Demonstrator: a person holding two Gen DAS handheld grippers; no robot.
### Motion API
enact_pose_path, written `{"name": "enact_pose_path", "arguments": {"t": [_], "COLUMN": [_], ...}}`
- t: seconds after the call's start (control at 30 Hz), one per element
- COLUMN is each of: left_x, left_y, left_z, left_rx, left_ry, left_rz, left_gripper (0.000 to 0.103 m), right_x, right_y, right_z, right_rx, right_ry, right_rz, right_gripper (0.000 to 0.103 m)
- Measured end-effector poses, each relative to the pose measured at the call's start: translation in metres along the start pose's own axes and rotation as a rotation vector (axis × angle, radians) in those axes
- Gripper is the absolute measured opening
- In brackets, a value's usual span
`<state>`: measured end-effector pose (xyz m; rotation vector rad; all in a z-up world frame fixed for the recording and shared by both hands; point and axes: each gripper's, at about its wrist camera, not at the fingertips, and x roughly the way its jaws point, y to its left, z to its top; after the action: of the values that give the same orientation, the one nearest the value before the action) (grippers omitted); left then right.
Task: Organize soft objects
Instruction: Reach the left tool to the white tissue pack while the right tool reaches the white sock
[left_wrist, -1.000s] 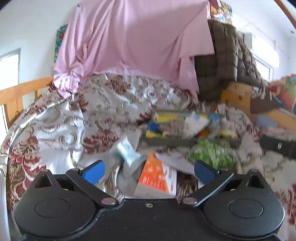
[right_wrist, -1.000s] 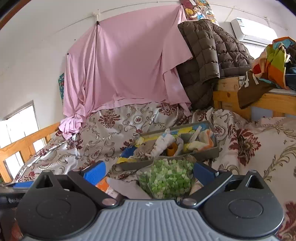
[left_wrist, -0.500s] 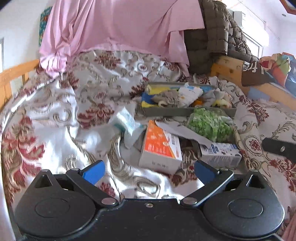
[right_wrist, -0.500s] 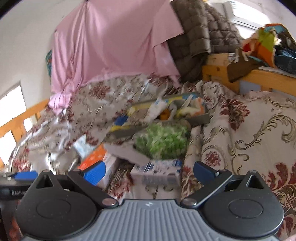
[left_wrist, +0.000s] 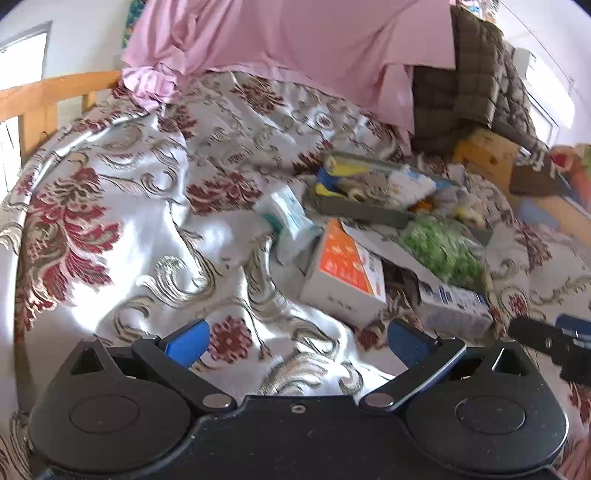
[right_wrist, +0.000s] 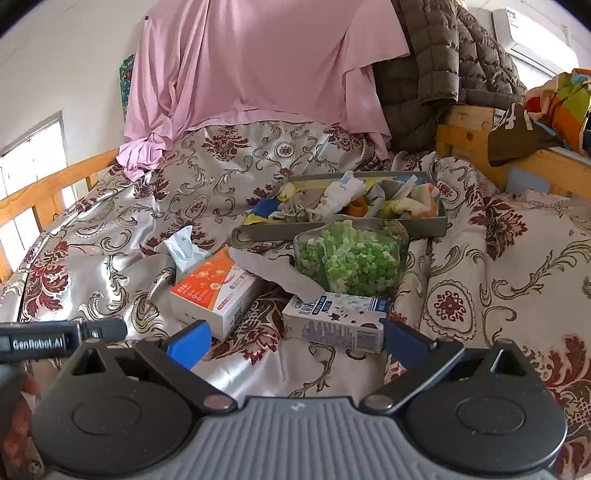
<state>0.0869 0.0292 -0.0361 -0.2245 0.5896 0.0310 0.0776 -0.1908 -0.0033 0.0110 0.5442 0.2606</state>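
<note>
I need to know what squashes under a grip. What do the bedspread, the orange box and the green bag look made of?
Bedspread: shiny satin-like cloth, bright glare on its folds. Orange box: printed cardboard, crisp edges. Green bag: clear glossy plastic, probably soft.

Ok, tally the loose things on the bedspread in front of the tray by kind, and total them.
Boxes: 2, the orange box and the blue carton.
Bags: 1, the green bag.
Tissue packs: 1, the pack.
Total: 4.
</note>
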Motion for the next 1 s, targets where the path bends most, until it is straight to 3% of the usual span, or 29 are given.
{"name": "enact_pose_path", "arguments": {"t": [0.47, 0.67, 0.77, 1.0], "left_x": [0.028, 0.045, 0.058, 0.093], "left_y": [0.015, 0.026, 0.031, 0.032], "left_z": [0.016, 0.031, 0.042, 0.070], "left_rx": [-0.111, -0.156, -0.190, -0.165], "left_ry": [0.011, 0.004, 0.015, 0.008], "left_rz": [0.036, 0.058, 0.037, -0.026], "left_gripper": [0.102, 0.102, 0.102, 0.102], "right_x": [0.028, 0.063, 0.080, 0.124], "right_y": [-0.001, 0.007, 0.006, -0.005], "right_z": [0.001, 0.019, 0.030, 0.042], "right_rx": [0.035, -0.017, -0.028, 0.026], "right_ry": [0.036, 0.038, 0.033, 0.099], "right_rz": [0.055, 0.132, 0.208, 0.339], "right_gripper": [0.103, 0.103, 0.103, 0.103]}}
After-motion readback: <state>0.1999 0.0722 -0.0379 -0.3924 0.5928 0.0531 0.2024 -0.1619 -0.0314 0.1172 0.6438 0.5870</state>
